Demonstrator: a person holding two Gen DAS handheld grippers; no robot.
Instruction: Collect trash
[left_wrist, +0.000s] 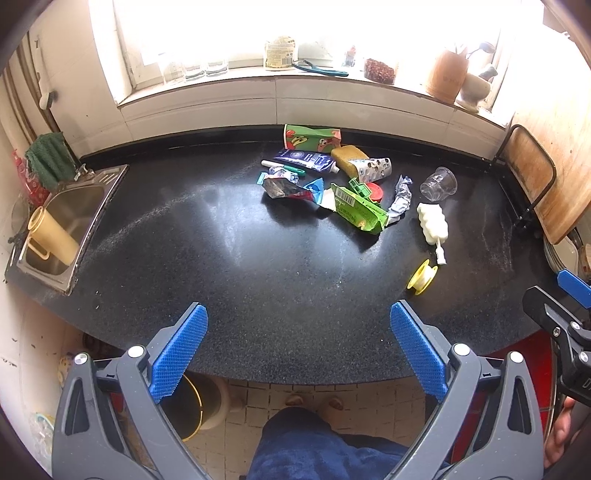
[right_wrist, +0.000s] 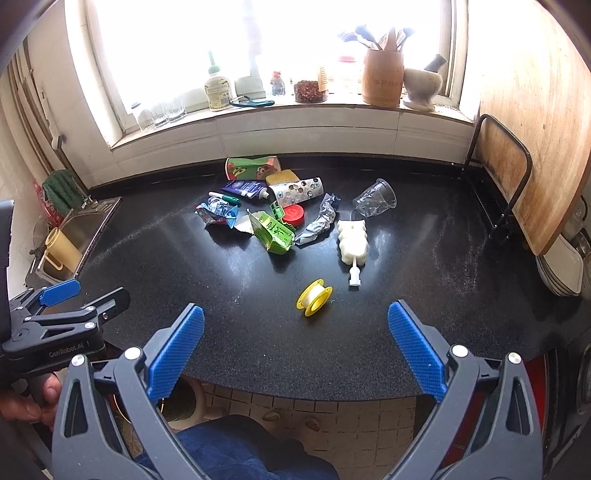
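While both grippers hang at the near edge of the black speckled counter, the containers hold little: the steel sink at the far left has a pale yellow plastic jug lying on its side in it, and the clear plastic cup lies tipped over on the counter with nothing inside. On the windowsill a wooden pot holds upright utensils, and a stone mortar beside it holds its pestle.

The trash sits in a loose heap toward the back of the counter, below the sill: a crumpled green packet, a flat red lid, a twisted silver foil wrapper, a dark blue tube, a yellow sponge and a colourful printed carton against the wall. Nearer lie a lumpy white foam brush with a short plastic stem, and a round yellow spool on its edge, closest to the right gripper.

The left gripper has its ribbed blue pads spread wide, holding nothing. The right gripper is likewise spread wide with nothing held.
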